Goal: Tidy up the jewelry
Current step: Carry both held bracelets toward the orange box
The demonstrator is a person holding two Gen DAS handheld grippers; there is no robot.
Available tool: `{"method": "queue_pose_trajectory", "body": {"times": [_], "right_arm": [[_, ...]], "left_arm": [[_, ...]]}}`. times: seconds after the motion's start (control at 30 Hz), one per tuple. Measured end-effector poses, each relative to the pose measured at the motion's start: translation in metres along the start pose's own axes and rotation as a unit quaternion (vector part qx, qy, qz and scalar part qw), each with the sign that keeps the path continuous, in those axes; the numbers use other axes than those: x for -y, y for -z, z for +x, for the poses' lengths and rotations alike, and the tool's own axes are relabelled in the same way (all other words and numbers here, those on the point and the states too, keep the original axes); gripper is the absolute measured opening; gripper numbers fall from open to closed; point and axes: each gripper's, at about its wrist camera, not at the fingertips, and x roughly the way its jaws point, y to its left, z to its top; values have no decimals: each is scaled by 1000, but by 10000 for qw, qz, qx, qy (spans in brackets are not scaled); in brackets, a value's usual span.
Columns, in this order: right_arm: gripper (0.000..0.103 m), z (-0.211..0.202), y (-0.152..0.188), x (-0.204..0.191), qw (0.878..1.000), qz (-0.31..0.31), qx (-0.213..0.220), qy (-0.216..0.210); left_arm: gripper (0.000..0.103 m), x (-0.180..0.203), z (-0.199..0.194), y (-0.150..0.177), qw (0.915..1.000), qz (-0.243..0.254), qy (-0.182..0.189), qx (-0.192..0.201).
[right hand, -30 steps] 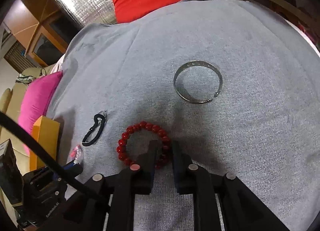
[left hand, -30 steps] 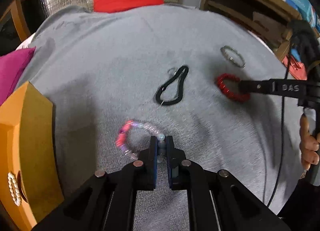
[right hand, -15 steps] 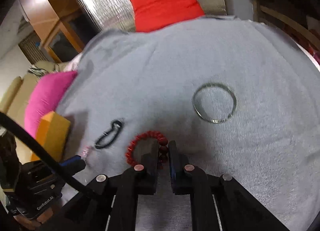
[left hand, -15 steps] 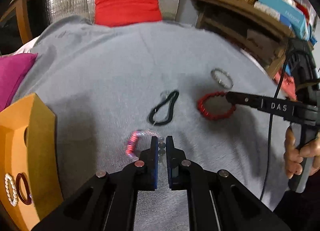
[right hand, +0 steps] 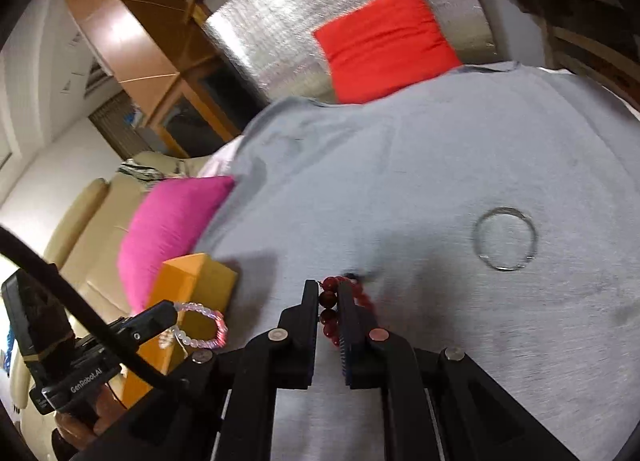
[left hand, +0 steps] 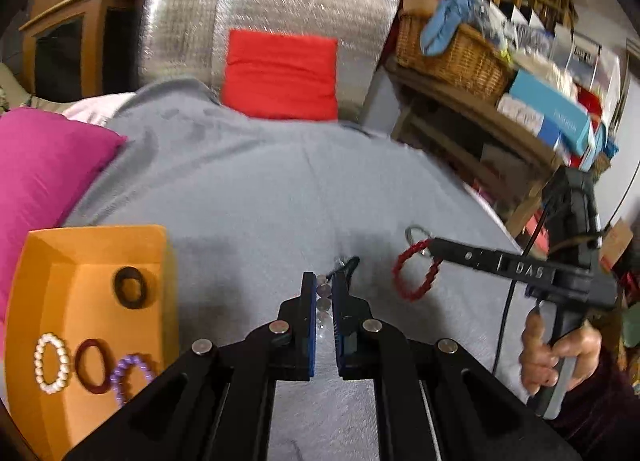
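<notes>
My left gripper (left hand: 323, 288) is shut on a pink and clear bead bracelet (right hand: 204, 323), held in the air; in the left wrist view only a few clear beads (left hand: 322, 297) show between the fingers. My right gripper (right hand: 329, 295) is shut on a red bead bracelet (left hand: 416, 271), lifted off the grey cloth (left hand: 260, 197). An orange jewelry box (left hand: 84, 325) at the left holds a white pearl bracelet (left hand: 51, 363), a dark red one (left hand: 93, 365), a purple one (left hand: 130, 375) and a dark ring (left hand: 130, 287). A silver bangle (right hand: 505, 239) lies on the cloth at right.
A black cord loop (left hand: 348, 265) lies on the cloth just beyond my left fingers. A magenta cushion (left hand: 40, 173) sits behind the box, a red cushion (left hand: 280, 73) at the back. A shelf with a wicker basket (left hand: 456, 53) stands at the right.
Both grippers have risen off the cloth, each carrying its bracelet. The views have tilted up and the orange box has come further into view at the left.
</notes>
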Motion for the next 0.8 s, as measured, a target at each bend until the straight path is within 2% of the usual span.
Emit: {"method": "queue_pose_trajectory", "body": {"times": [0.27, 0.4, 0.6, 0.8], "right_arm": [[10, 1, 10, -82, 9961, -591, 81, -652], [10, 6, 19, -115, 9916, -732, 182, -1055], [10, 52, 26, -176, 9860, -1088, -227, -1245], [11, 134, 25, -237, 9784, -1483, -1083, -946]], "left_arm": [[8, -43, -72, 0, 9970, -355, -248, 643], [8, -71, -97, 10, 9945, -554, -502, 729], [8, -112, -105, 40, 9918, -868, -884, 314], [8, -142, -84, 74, 9871, -1235, -962, -325]]}}
